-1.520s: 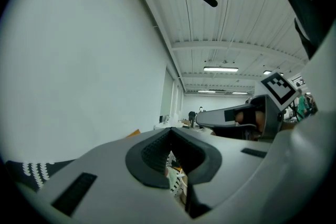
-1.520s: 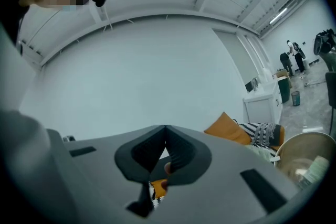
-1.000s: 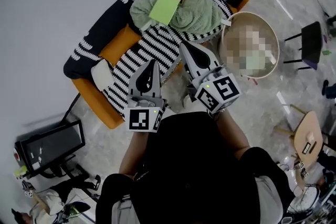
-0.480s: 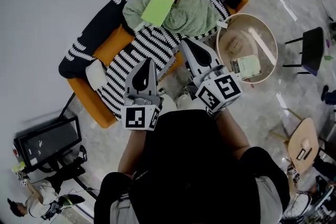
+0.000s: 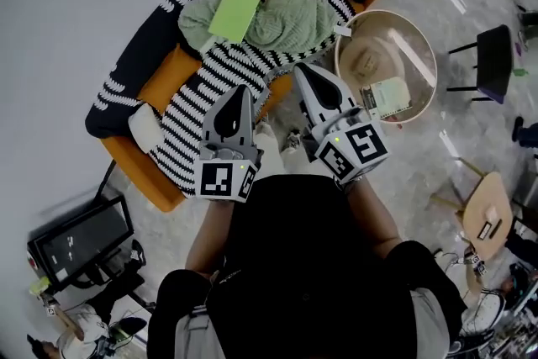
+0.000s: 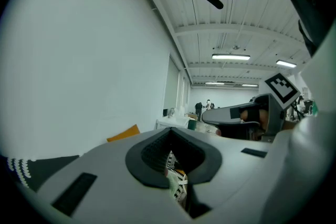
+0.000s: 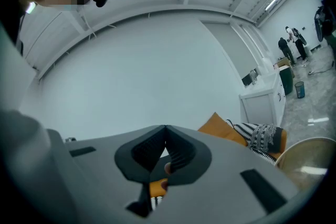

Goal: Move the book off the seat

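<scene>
Book place: the book [image 5: 234,13] is laid on a green blanket [image 5: 294,17] on the striped seat [image 5: 214,76], well beyond both gripper tips, untouched.
Book look: flat, light green, plain cover.
Left gripper [image 5: 240,92]: jaws closed together, nothing held.
Right gripper [image 5: 301,70]: jaws closed together, nothing held.

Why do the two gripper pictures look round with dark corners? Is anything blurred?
Left gripper view: the wide-angle lens curves the ceiling beams and blackens the corners; the ceiling lights glare slightly. Right gripper view: same bulge, pale wall nearly featureless. Head view: sharp, evenly lit, light green book crisp on the green throw.
</scene>
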Available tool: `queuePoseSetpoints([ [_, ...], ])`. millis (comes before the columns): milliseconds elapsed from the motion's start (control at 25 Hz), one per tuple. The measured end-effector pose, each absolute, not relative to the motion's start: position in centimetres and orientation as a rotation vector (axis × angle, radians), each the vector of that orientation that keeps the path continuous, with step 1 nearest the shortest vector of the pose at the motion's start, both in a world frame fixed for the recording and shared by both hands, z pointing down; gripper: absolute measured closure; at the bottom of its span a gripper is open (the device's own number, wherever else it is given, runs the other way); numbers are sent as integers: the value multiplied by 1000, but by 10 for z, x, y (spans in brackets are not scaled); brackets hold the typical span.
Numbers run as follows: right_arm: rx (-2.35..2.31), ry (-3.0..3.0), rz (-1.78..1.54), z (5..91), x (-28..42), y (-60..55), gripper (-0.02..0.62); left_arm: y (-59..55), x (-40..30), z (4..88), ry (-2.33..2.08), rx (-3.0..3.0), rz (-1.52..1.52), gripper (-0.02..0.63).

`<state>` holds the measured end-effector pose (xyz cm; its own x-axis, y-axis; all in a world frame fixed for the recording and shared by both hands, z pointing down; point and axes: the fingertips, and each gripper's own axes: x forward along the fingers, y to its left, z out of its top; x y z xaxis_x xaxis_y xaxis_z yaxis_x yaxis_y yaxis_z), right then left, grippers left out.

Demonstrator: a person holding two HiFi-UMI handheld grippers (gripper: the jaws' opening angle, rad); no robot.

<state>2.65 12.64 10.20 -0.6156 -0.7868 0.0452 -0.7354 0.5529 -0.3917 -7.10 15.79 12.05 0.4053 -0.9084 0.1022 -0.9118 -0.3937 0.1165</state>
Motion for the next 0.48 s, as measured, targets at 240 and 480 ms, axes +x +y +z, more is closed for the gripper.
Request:
queuePoseSetpoints([
  [240, -1382, 2659, -659, 135, 24, 111, 580, 129, -65, 140, -1566, 2526, 36, 598],
  [480, -1443, 2715, -766, 180, -1, 76, 580, 94, -99, 182, -1570, 2454, 24, 598],
])
